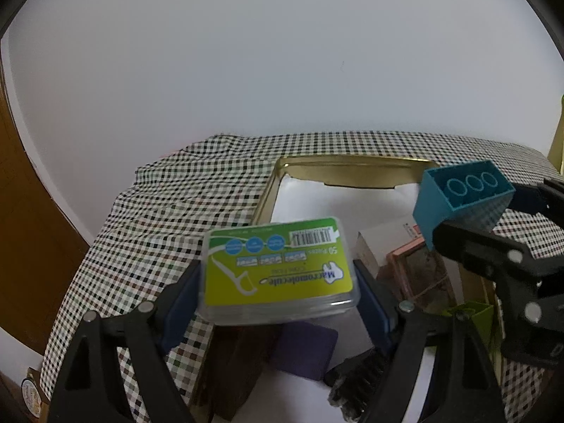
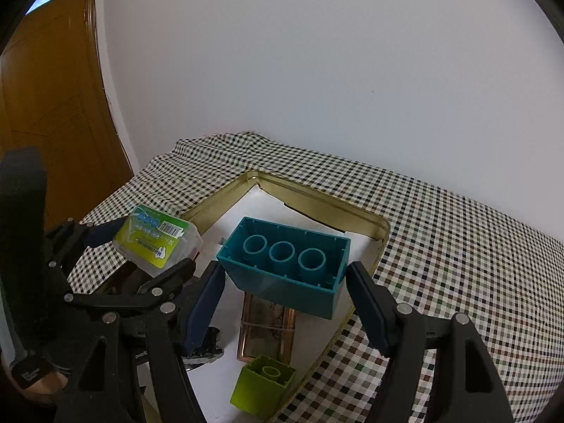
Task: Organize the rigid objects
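Note:
A clear plastic floss-pick box [image 1: 278, 271] with a green label hangs in the air, with my left gripper [image 1: 278, 276] shut on its two short ends. My right gripper [image 2: 285, 276] is shut on a teal building block [image 2: 285, 264], hollow underside up, its three tubes showing. Both are held above a gold tin tray [image 2: 317, 199] lined with white paper. The right wrist view shows the floss-pick box [image 2: 155, 239] and left gripper [image 2: 144, 250] at the left. In the left wrist view the teal block [image 1: 458, 197] and right gripper [image 1: 493, 218] are at the right.
Inside the tray lie a small green block [image 2: 262, 384], a copper-framed box [image 2: 268, 324], a black brush [image 1: 359, 377] and a purple piece [image 1: 306, 349]. A checked cloth [image 2: 458, 246] covers the table. A white wall stands behind, a wooden door [image 2: 53, 105] at the left.

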`<state>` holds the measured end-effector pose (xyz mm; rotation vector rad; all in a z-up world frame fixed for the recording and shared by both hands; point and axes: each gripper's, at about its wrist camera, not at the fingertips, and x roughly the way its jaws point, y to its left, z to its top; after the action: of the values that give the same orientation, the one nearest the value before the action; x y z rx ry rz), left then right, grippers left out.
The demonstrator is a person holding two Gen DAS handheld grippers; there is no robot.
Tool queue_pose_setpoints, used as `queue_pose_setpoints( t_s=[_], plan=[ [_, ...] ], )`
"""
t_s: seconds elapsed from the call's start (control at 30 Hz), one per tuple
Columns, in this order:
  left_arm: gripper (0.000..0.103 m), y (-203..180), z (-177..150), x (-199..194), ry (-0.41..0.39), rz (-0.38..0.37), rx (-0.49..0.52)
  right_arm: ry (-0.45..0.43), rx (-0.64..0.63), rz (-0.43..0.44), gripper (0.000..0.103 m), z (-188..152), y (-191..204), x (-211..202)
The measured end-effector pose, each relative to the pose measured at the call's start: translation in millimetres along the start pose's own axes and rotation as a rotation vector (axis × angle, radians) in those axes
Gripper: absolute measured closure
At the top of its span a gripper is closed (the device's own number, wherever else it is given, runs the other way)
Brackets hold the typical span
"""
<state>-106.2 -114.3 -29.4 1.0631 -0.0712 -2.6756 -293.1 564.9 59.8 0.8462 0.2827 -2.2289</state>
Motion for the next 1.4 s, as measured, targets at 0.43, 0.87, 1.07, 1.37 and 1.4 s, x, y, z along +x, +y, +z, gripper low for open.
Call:
queue_pose_setpoints(
  t_s=[0.43,0.87,1.07,1.37,1.4],
  plan=[
    [0.02,-3.7,1.9,5.5,0.008,-0.004,0.017,0.018,0.021,0.004,0.029,0.8,-0.2,11.9],
    [0.001,-3.1,-4.5,-13.2,-0.034,0.021,0.031,-0.046,0.031,0.04,0.012,-13.4,1.5,-7.6],
    [0.001,8.7,-16.5,-40.6,-0.074,0.001,-0.037,-0.122,0.083,0.076,0.012,-26.5,-5.6,-34.7],
    [0.001,25.3,-29.9,-66.8,-0.12,0.014,-0.082,-0.18,0.065,0.115,0.012,-36.1,6.7,-56.9],
    [0.001,26.0,-31.0,-67.5,-0.123,0.019,-0.079,-0.183,0.061,0.119,0.012,-36.4,8.7,-57.8]
  ],
)
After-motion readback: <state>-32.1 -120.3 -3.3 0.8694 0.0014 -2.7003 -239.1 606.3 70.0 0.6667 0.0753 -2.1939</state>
